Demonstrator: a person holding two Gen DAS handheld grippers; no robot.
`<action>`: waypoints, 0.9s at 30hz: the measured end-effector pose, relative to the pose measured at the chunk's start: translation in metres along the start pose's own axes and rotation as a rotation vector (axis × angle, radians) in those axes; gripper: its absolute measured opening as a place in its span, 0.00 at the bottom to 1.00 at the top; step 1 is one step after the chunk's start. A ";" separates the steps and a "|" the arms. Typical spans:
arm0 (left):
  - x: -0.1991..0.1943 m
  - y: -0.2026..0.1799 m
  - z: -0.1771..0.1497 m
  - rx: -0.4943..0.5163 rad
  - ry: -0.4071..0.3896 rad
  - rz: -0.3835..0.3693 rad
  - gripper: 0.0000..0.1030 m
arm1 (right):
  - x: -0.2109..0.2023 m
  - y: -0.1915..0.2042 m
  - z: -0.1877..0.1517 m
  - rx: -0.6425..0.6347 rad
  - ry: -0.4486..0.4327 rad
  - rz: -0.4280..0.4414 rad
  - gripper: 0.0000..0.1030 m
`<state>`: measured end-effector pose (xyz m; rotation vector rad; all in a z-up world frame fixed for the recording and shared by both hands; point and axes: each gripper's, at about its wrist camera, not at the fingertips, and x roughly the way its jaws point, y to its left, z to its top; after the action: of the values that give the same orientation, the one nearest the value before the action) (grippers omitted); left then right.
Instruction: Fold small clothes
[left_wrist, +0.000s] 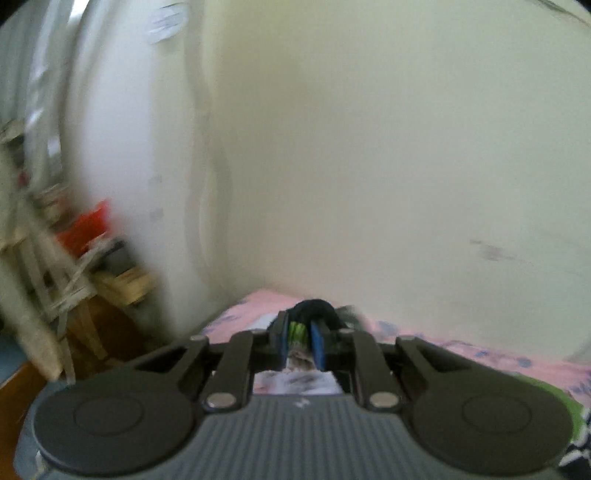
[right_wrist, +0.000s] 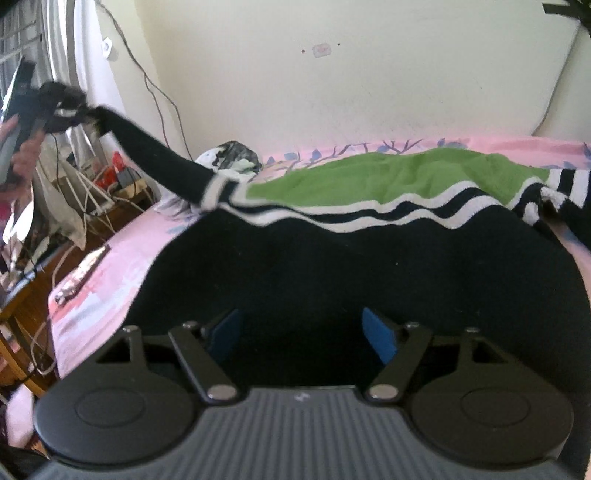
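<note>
A small sweater (right_wrist: 369, 258), dark navy with a green upper part and white stripes, lies spread on the pink bed sheet (right_wrist: 110, 273). My left gripper (left_wrist: 300, 334) is shut on the sweater's dark sleeve cuff (left_wrist: 314, 306). In the right wrist view the left gripper (right_wrist: 55, 110) holds that sleeve (right_wrist: 159, 162) lifted and stretched out to the upper left. My right gripper (right_wrist: 303, 332) is open and empty, low over the sweater's dark body.
A crumpled patterned cloth (right_wrist: 232, 158) lies at the bed's far left corner by the cream wall (right_wrist: 369, 92). Cables and cluttered wooden furniture (right_wrist: 110, 184) stand left of the bed. A flat dark object (right_wrist: 81, 273) lies near the bed's left edge.
</note>
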<state>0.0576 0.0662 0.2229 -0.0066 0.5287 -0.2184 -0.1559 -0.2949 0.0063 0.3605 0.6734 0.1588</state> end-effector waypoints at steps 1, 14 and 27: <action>0.000 -0.019 0.006 0.032 -0.006 -0.021 0.12 | 0.000 -0.001 0.001 0.010 -0.003 0.006 0.67; 0.020 -0.303 -0.025 0.459 0.116 -0.462 0.78 | -0.009 -0.009 -0.002 0.051 -0.029 0.084 0.66; 0.173 -0.182 -0.110 0.324 0.418 -0.162 0.84 | -0.008 -0.009 -0.002 0.070 -0.021 0.134 0.66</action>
<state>0.1107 -0.1420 0.0532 0.3183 0.9050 -0.4671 -0.1634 -0.3050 0.0061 0.4746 0.6352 0.2585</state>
